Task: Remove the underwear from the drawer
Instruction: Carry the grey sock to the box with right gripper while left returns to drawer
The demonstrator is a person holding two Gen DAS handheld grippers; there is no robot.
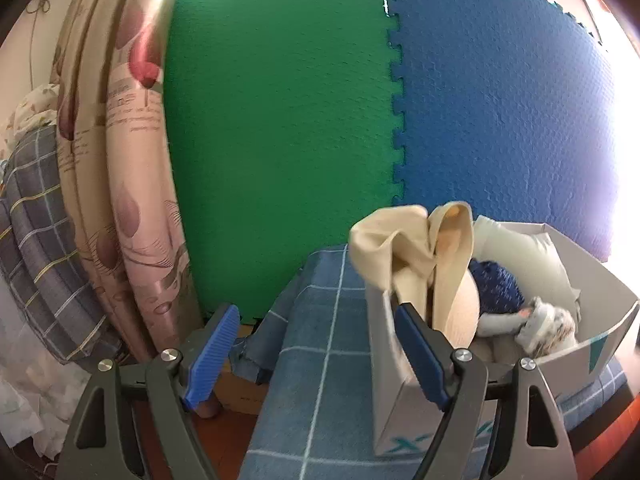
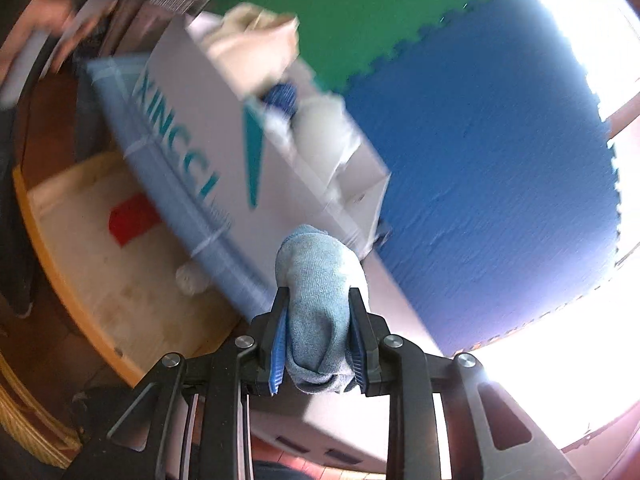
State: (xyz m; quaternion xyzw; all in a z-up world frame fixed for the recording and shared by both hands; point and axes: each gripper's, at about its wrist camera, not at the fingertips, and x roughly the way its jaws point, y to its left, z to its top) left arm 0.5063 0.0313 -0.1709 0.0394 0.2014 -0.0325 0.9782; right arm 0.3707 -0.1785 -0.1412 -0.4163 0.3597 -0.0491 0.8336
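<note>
One piece of underwear point(image 2: 320, 312) is out of the box and pinched between the right gripper's point(image 2: 319, 336) jaws.

Step in hand, as I judge it: carrying the piece clear of the white cardboard box point(image 2: 192, 120) that serves as the drawer. Underwear is light blue, soft knit, rolled into a fat bundle; blue pads press both its sides, and its far end bulges past the fingertips. Right view is blurred. Left gripper point(image 1: 316, 348) has jaws spread wide, nothing between them, near the box's left wall over the blue checked cloth point(image 1: 320, 344). Box holds more clothes: cream fabric point(image 1: 404, 248), a dark blue roll point(image 1: 496, 288), a grey patterned piece point(image 1: 536, 324). Next move likely calls for a clear spot to set the bundle down, grip kept firm meanwhile.
</note>
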